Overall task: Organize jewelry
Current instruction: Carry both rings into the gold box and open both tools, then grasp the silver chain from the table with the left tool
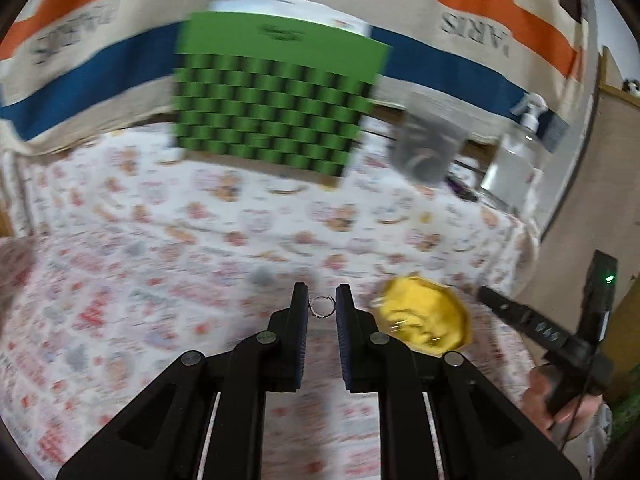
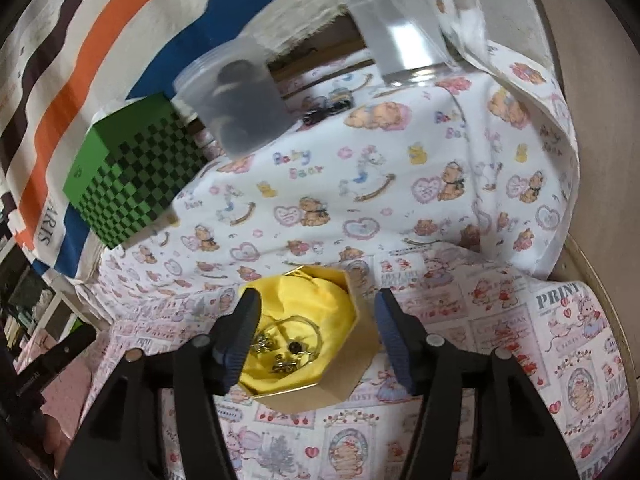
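Ring point(image 1: 322, 306), small thin metal hoop, sits pinched between the fingers of the left gripper point(image 1: 322, 306), held edge-on across its width above the printed cloth point(image 1: 160, 240). It reads as very light, rigid and slick (bare metal on ribbed pads), so a loose squeeze would likely let it twist or pop out; grip across the band, steady pressure, no jerks. Left view is motion-blurred, so contact on both pads looks likely but not crisp.

Box point(image 2: 320, 380), tan cardboard with yellow lining, sits near and to the right of the left gripper, and holds more jewelry point(image 2: 286, 354): a thin bangle-like hoop, small metal pieces, a dark bead. All small, light, easy to tangle or scatter.

Right gripper point(image 2: 314, 330) hangs spread wide over the box, one finger over the yellow lining, the other outside the right wall, grasping nothing.

Far side: green checkered box point(image 2: 128, 172), clear plastic tub point(image 2: 236, 100), clear bottle point(image 2: 400, 36).
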Demonstrator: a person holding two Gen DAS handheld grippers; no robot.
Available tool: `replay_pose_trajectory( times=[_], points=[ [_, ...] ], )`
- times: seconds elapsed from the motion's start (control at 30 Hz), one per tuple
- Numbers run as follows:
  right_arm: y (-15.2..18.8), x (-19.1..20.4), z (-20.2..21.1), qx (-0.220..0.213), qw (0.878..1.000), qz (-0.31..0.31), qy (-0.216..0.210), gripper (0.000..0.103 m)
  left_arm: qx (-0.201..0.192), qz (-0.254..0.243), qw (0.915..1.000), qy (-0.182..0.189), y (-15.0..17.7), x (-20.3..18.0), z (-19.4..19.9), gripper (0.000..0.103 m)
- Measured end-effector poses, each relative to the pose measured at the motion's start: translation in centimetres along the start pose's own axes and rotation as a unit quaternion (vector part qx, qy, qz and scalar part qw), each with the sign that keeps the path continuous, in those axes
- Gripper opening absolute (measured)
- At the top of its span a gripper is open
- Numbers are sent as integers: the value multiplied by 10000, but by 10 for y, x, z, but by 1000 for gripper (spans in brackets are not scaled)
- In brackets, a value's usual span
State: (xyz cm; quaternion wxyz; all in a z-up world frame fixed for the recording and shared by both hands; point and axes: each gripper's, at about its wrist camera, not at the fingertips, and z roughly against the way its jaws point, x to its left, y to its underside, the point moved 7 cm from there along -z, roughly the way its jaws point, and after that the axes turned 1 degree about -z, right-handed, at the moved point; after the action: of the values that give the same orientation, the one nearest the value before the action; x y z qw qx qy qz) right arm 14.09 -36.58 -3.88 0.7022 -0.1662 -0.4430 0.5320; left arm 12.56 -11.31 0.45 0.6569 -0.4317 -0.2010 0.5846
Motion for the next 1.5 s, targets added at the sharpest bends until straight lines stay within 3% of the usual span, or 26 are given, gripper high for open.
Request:
replay_pose_trajectory(
  times=[0.37,0.53,0.67,0.77,0.83,1.07,1.13,1.3,1.37,1.5],
  points=[
    [-8,-43,-13,113,9964,-775,330,62,583,-515,9946,691,11,-87,-65,13],
    [-13,-48,-11,-75,9958,-655,636,65,792,-756,9918,660,19,-104,-89,13],
    [-13,-47,-12,64,9956,-882,316,65,850,-955,9901,578,22,-110,-97,13],
    [-15,-46,-7,-33,9961,-801,378,66,812,-917,9913,485,19,-105,-94,19],
    [-17,-45,-4,-114,9962,-733,464,67,726,-814,9926,533,14,-100,-88,29],
    [-18,-40,3,-158,9964,-742,382,67,286,-726,9962,375,-10,-76,-50,43],
    [-19,-36,7,-229,9967,-664,402,70,110,-765,9967,239,-16,-65,-36,48],
    [-22,-12,22,-634,9954,-47,710,77,-247,-1109,9927,-404,-24,-35,-4,49],
    [-20,2,26,-753,9941,270,733,79,-282,-1026,9921,-661,-24,-17,2,50],
    [-16,14,29,-747,9954,321,515,83,-123,-711,9943,-789,-14,15,4,53]
  ],
)
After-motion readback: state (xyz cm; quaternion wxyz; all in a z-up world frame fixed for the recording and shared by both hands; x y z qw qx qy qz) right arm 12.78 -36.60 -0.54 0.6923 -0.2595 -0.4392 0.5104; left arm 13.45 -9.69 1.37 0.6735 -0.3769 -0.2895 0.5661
